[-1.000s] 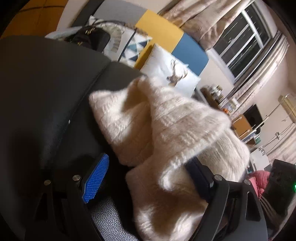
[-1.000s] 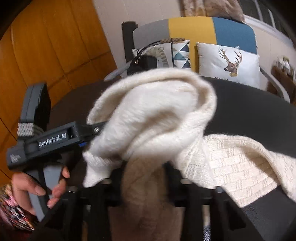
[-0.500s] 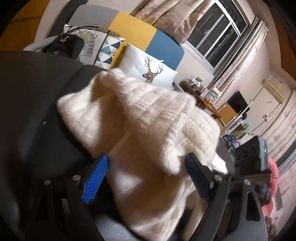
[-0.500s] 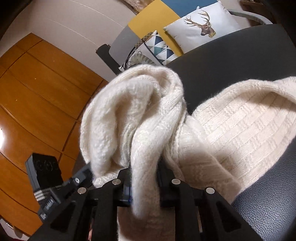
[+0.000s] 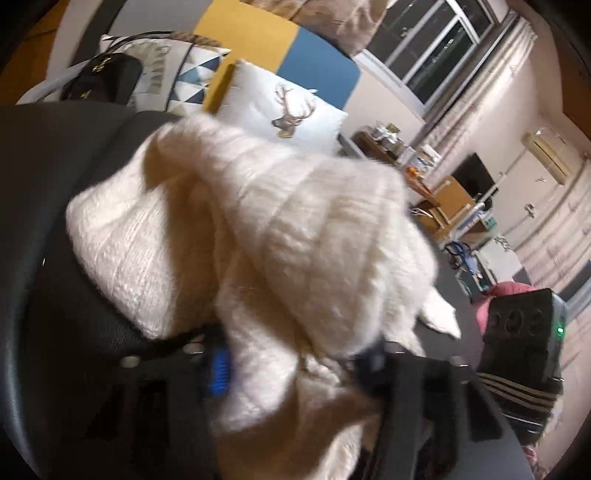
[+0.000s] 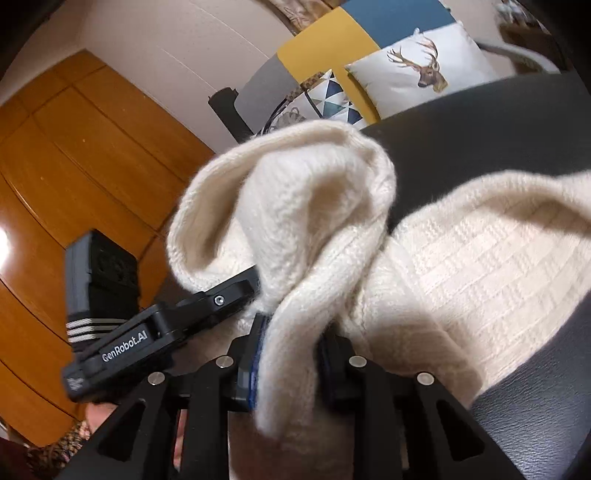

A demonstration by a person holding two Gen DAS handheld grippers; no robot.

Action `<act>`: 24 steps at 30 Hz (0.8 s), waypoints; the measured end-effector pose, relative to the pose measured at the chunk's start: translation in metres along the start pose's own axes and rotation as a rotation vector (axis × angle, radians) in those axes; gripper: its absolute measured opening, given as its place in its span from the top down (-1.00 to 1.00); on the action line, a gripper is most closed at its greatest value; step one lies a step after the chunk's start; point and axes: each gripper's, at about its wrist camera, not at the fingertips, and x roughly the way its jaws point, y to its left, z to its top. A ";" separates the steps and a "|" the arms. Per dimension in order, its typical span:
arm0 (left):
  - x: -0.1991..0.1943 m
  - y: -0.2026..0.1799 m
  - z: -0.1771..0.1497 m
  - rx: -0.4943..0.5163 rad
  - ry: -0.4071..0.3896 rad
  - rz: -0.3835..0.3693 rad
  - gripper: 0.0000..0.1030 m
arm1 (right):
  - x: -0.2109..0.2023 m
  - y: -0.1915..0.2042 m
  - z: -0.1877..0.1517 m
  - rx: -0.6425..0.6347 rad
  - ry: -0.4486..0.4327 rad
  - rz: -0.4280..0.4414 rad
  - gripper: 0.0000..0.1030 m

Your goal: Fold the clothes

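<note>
Cream knit sweater (image 6: 461, 266) lies bunched on a black leather surface (image 6: 517, 122), cushioned sofa (image 5: 258, 48) behind. Right gripper (image 6: 291, 354) pinches a fold; left gripper (image 5: 295, 365), jaws just closing, pinches another.

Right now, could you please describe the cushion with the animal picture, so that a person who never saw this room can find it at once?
Look behind the black table for the sofa backrest in grey, yellow and blue panels. Against it lean two cushions, side by side. The deer cushion is the plain white one with an antlered head printed on it; the triangle cushion beside it has only a geometric pattern.
</note>
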 end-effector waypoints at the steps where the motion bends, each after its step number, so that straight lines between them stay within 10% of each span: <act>1: -0.005 -0.002 0.002 0.006 0.000 -0.013 0.11 | -0.002 0.002 0.002 -0.007 -0.004 -0.005 0.66; 8: -0.033 -0.007 0.006 -0.030 -0.073 -0.143 0.24 | -0.029 -0.019 0.005 0.196 -0.043 0.222 0.72; 24: -0.202 -0.055 0.079 0.127 -0.372 -0.306 0.25 | -0.115 0.096 0.092 0.022 -0.287 0.714 0.73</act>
